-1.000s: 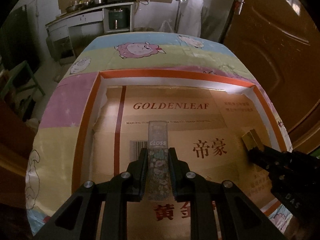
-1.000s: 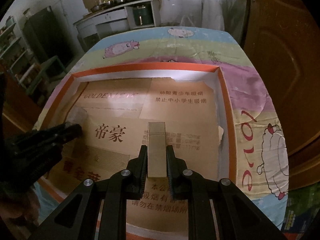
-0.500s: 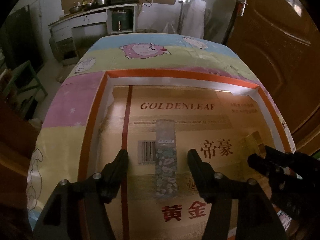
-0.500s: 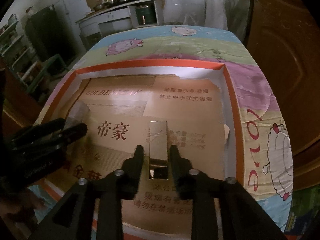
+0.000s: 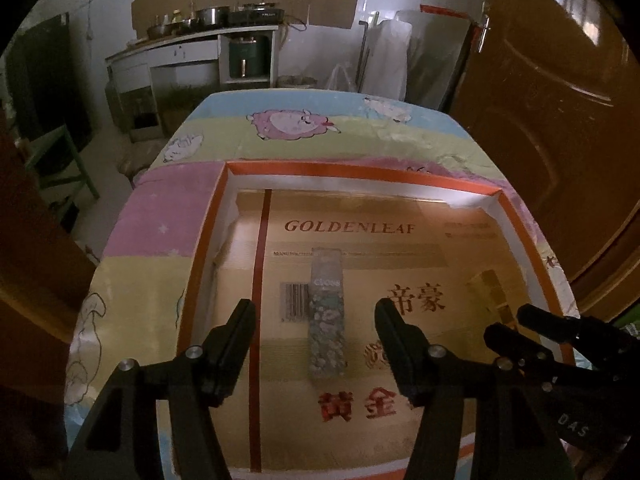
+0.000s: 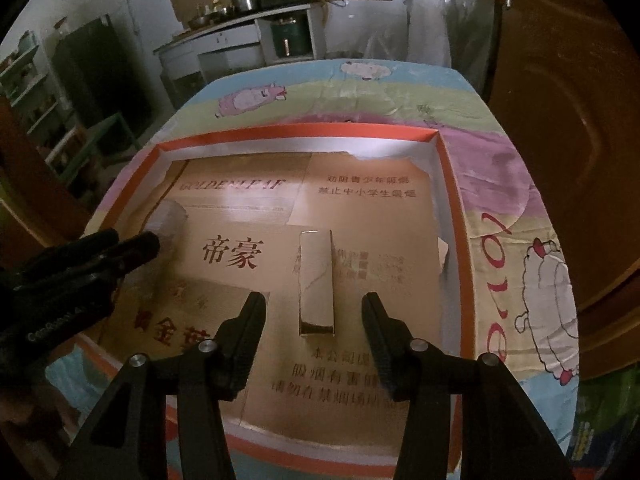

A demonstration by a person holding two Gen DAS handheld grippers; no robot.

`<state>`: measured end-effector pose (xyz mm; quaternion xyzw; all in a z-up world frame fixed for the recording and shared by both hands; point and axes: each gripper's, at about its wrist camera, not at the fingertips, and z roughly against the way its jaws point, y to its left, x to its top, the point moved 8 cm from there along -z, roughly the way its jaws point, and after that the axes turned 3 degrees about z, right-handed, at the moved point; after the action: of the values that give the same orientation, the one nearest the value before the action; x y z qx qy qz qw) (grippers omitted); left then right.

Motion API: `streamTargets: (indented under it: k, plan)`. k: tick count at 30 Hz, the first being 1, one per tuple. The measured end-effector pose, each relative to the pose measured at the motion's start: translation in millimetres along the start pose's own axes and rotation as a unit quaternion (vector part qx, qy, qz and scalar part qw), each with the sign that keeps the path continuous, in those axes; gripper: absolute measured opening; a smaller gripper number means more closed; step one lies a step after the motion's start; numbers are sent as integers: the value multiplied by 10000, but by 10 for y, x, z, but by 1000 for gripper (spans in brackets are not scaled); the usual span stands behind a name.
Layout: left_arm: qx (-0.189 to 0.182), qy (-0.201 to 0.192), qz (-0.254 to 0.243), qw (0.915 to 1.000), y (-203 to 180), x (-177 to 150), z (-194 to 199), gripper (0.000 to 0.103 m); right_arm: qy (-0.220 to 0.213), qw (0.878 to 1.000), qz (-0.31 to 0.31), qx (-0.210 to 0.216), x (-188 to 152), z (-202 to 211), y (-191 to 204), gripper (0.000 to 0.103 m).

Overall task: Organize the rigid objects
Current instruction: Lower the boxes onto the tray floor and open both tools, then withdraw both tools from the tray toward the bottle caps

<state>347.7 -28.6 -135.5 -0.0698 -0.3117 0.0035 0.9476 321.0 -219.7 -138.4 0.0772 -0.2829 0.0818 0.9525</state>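
Observation:
A slim floral-patterned box (image 5: 326,316) lies flat on the cardboard lining of an orange-rimmed tray (image 5: 360,170). My left gripper (image 5: 314,320) is open and empty, its jaws wide apart on either side of the box's near part. A slim gold box (image 6: 316,282) lies flat on the same cardboard, right of the floral box. My right gripper (image 6: 314,312) is open and empty, jaws astride its near end. The gold box also shows in the left wrist view (image 5: 490,292), the floral box in the right wrist view (image 6: 170,218), partly hidden behind the left gripper's fingers (image 6: 132,246).
The tray (image 6: 450,184) sits on a table with a pastel sheep-print cloth (image 5: 288,128). A brown door (image 5: 560,100) stands close on the right. A counter with pots (image 5: 208,24) is at the back; a green chair (image 5: 60,160) on the left.
Both grippers have opened and let go of their boxes, which now lie on the cardboard. Both grippers have pulled back and risen a little.

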Motion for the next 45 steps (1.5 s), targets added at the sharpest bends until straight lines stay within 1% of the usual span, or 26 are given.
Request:
streamTargets:
  k: [4,9,16,24,32,35,45]
  plan:
    - [160,-235,-23,9996,20,-3,153,61,-111,9999,-28,27,-43,110,15,52]
    - [214,-439,80,9988,53,-12,324,61,-201,9998,61,31,-122,240,73,52]
    - [345,-750,-34,9966,50,-62,593,61,-327,9994,101,65,-223,420,148,52]
    - [327,-994,-87,9945,14,-162,877,61,-424,9990,143,86,-325,615,226,52]
    - [308,-1225,-217,9918,-42,-287,1174,61,-608,9980,128,131,-461,875,275,52]
    - [251,-1300,-196,9910,-56,-337,1276,61,-654,9977,163,68,-546,961,279,52]
    - [220,-1608,-242,9864,-105,-503,1599,61,-812,9965,208,3,-868,1144,294,52]
